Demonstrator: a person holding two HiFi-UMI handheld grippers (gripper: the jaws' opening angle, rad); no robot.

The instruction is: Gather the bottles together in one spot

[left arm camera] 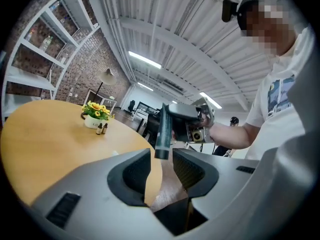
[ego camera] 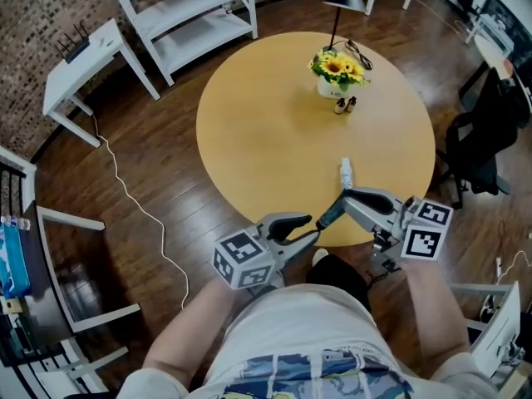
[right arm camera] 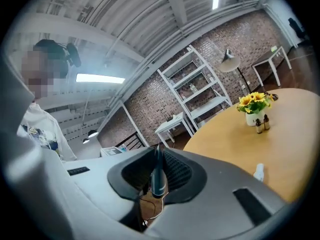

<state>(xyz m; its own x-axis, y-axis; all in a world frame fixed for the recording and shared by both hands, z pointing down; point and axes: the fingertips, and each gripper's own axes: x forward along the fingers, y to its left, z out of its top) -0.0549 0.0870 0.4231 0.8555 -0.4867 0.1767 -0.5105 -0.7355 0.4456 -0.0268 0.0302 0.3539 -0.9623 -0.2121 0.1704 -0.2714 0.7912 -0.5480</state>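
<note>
The left gripper [ego camera: 310, 229] has its fingers apart, empty. The right gripper [ego camera: 343, 199] has its fingers clamped on a dark tube [ego camera: 331, 214] by its thin end (easiest to pinch). A white bottle [ego camera: 346, 171] lies on the surface [ego camera: 266, 123] nearby.

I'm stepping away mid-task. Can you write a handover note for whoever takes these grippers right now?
Right gripper: shut on the flat end of a dark green tube, held at the round table's near edge.
Left gripper: open, empty, beside the tube.
Done: two small brown bottles stand together by the flower pot.
Left: the small white bottle lies apart, nearer the front; likely bring it and the tube to the brown pair.
</note>
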